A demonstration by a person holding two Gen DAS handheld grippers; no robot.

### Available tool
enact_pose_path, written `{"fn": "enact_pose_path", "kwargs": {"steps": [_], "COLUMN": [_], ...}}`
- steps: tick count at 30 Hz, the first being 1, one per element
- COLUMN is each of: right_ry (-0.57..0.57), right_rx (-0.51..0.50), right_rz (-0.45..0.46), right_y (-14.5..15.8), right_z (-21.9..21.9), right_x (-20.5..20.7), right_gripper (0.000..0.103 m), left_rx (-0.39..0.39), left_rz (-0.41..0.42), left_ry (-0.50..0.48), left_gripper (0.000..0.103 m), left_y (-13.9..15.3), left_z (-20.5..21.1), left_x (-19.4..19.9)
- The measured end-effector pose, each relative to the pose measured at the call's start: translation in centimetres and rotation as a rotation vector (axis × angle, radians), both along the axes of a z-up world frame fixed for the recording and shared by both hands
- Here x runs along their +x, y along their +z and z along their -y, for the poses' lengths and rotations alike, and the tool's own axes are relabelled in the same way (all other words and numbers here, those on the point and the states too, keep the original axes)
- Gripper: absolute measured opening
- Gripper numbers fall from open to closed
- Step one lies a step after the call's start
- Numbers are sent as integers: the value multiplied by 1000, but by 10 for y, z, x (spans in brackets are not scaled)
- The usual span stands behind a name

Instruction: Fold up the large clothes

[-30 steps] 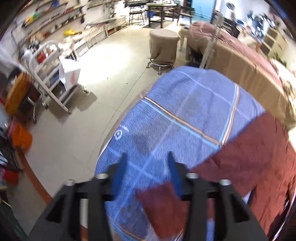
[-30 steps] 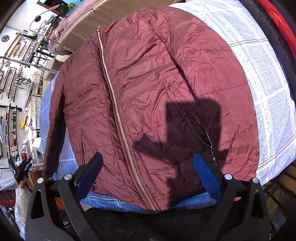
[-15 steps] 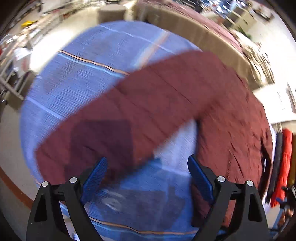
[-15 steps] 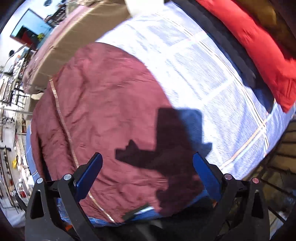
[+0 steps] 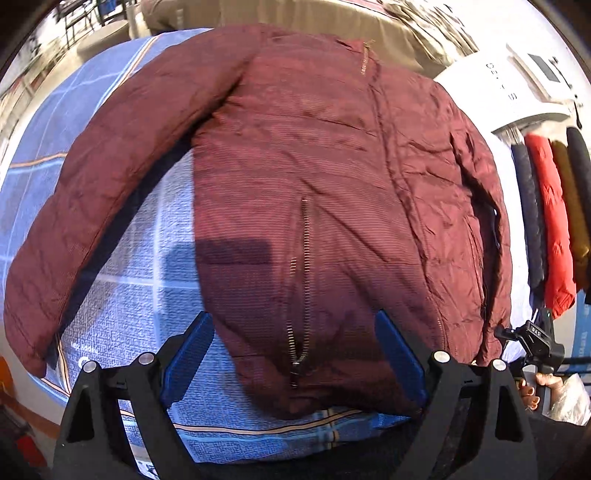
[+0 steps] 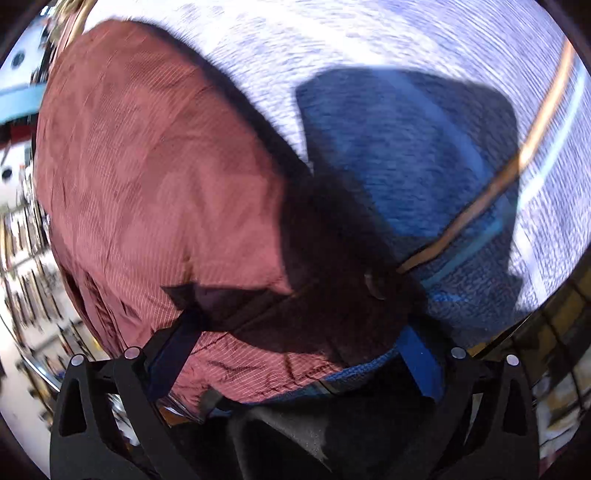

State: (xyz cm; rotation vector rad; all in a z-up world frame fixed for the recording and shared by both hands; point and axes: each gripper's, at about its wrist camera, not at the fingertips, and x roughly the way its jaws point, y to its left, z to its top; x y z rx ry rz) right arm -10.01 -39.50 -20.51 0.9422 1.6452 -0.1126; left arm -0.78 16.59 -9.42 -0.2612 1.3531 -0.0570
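A maroon quilted jacket (image 5: 332,184) lies front up on a table under a blue checked cloth (image 5: 129,295). One sleeve (image 5: 92,192) stretches out to the lower left. My left gripper (image 5: 295,350) hangs open over the jacket's hem, by the pocket zip (image 5: 304,277), gripping nothing. My right gripper (image 6: 297,360) is open too, low over the jacket's (image 6: 147,166) other bottom corner, where shadow darkens the fabric. It also shows at the right edge of the left wrist view as the right gripper (image 5: 535,343), held by a hand.
Red, brown and dark garments (image 5: 554,221) hang on a rack to the right, below a white appliance (image 5: 517,92). A beige covered couch (image 5: 295,14) stands behind the table. The cloth's (image 6: 406,166) near edge runs just under both grippers. Blurred shelves fill the far left.
My left gripper swung from the sleeve's end over to the jacket's hem, and its jaws widened with the sleeve left lying flat. My right gripper dropped lower and slid to the jacket's right bottom corner.
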Motion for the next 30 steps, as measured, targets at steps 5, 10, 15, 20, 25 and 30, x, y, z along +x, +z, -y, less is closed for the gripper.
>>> {"fn": "enact_pose_path", "kwargs": {"steps": [5, 10, 15, 20, 25, 30], "right_ry": [90, 307, 534, 640, 651, 642], "right_rx": [-4, -228, -626, -1003, -1051, -1103], "right_rz": [107, 254, 407, 437, 389, 307], "right_y": [37, 114, 217, 291, 283, 230], "right_z": [-14, -21, 3, 52, 81, 69], "right_x": [18, 51, 88, 136, 163, 165], "right_gripper": [26, 15, 14, 9, 10, 91], "left_rx": [-8, -18, -1, 4, 21, 33], "left_rz": [-4, -10, 2, -5, -15, -30], "left_ry": [-5, 8, 37, 98, 156, 215], "left_gripper": [87, 86, 86, 87, 86, 86], "left_y": [1, 0, -1, -4, -7, -8], "left_z": [14, 9, -5, -27, -48, -65], "left_x": [3, 1, -1, -9, -20, -32]}}
